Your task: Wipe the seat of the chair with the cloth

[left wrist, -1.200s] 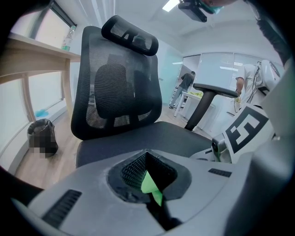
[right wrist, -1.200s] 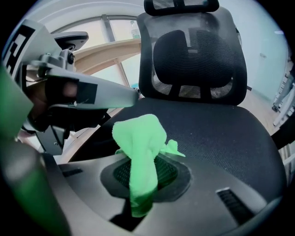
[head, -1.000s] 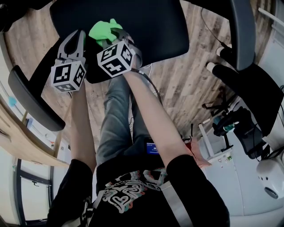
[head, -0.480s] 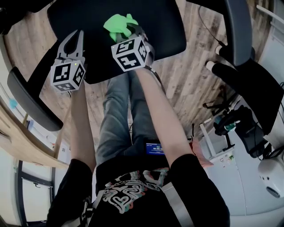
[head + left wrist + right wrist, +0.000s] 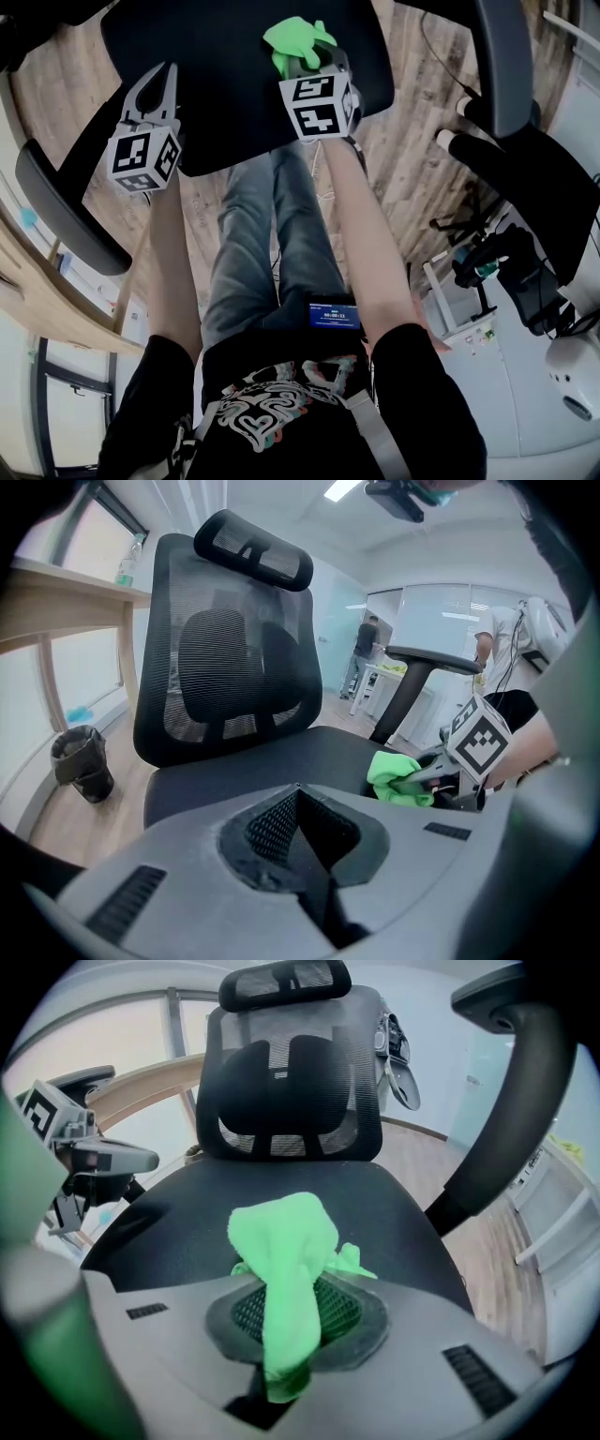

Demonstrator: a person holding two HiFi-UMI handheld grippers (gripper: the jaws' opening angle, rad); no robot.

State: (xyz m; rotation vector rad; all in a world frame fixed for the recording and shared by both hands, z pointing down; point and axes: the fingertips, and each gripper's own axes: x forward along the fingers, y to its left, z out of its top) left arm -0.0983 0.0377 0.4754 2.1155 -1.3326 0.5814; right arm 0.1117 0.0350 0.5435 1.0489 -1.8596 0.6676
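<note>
The black chair seat (image 5: 216,42) fills the top of the head view. A bright green cloth (image 5: 295,39) lies bunched on its right part, and my right gripper (image 5: 309,64) is shut on it. In the right gripper view the cloth (image 5: 286,1241) hangs out of the jaws over the seat (image 5: 178,1199). My left gripper (image 5: 164,82) hovers over the seat's near left part, shut and holding nothing. From the left gripper view the cloth (image 5: 394,775) shows to the right, beyond the seat (image 5: 253,757).
The mesh backrest (image 5: 225,667) stands at the far side. Armrests flank the seat, one on the left (image 5: 56,211) and one on the right (image 5: 497,66). A dark bin (image 5: 82,761) stands on the wood floor. Another chair base and equipment (image 5: 506,262) stand at the right.
My right gripper has slid the cloth to the right and farther across the seat. The left gripper has stayed put.
</note>
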